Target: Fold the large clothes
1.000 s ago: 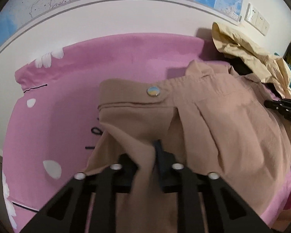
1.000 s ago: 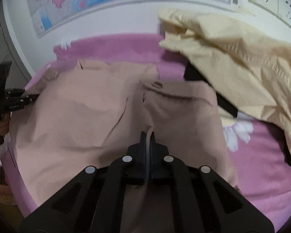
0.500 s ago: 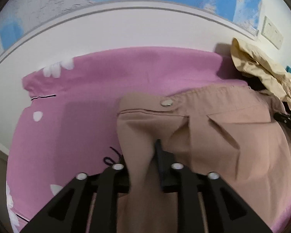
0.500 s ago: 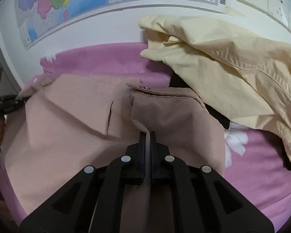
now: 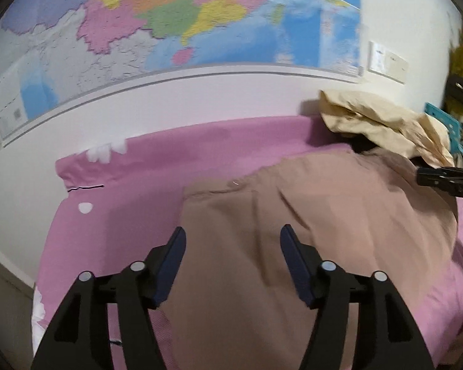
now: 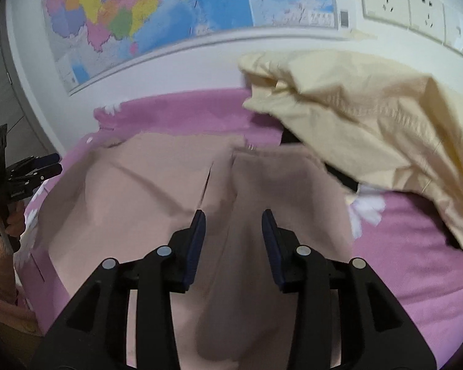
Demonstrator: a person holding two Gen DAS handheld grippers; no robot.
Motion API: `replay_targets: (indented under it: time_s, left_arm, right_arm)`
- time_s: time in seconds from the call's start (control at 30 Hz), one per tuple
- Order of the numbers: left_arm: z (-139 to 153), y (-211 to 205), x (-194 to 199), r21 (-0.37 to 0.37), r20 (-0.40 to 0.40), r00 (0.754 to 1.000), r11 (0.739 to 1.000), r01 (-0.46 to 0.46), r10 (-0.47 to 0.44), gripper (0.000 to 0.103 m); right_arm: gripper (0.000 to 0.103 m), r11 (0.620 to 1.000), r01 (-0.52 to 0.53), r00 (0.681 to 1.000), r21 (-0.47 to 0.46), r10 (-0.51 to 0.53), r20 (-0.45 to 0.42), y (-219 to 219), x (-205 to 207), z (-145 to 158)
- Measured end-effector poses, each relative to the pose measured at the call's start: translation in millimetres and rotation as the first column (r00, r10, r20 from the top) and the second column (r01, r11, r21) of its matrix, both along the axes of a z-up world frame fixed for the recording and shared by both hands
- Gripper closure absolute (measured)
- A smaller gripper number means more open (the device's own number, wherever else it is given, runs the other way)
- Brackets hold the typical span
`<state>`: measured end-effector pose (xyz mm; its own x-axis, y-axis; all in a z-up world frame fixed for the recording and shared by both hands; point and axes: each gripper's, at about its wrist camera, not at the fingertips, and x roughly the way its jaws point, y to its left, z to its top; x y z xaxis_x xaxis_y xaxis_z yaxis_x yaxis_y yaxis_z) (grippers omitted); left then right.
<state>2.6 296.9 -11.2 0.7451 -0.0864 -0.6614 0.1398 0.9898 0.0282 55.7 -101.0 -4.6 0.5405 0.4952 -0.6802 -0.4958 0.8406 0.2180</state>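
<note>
A tan pair of trousers point(image 5: 308, 215) lies spread flat on the pink bed sheet point(image 5: 132, 191), its waistband toward the wall. My left gripper point(image 5: 233, 240) is open and empty just above the cloth near the left edge. My right gripper point(image 6: 233, 222) is open and empty above the trousers point(image 6: 139, 185) near the fly. Each gripper shows in the other's view: the right one point(image 5: 441, 178) at the right edge, the left one point(image 6: 31, 169) at the left edge.
A cream-yellow garment point(image 6: 370, 117) is heaped at the back right of the bed over something dark, and it also shows in the left wrist view point(image 5: 382, 126). A wall map point(image 5: 169, 24) and wall sockets point(image 6: 401, 3) are behind the bed. The pink sheet point(image 6: 416, 246) has white flower prints.
Both grippers were shut on folds of the trousers; both have now opened and let go. The trousers have dropped flat on the sheet, and both cameras have tilted up.
</note>
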Motion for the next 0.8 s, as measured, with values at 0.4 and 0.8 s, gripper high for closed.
replay_targets:
  time_s: [0.4, 0.8]
  left_arm:
    - [-45, -10, 6, 0.003, -0.098, 0.994, 0.999, -0.054, 0.054, 0.039]
    - [-33, -33, -25, 0.041, -0.032, 0.995, 0.994, -0.097, 0.099, 0.023]
  right_arm:
    - [0.059, 0.997, 0.072, 0.997, 0.028, -0.071, -0.025, -15, -4, -17]
    - [0.046, 0.986, 0.004, 0.999, 0.168, -0.01, 0.036, -20, -60, 3]
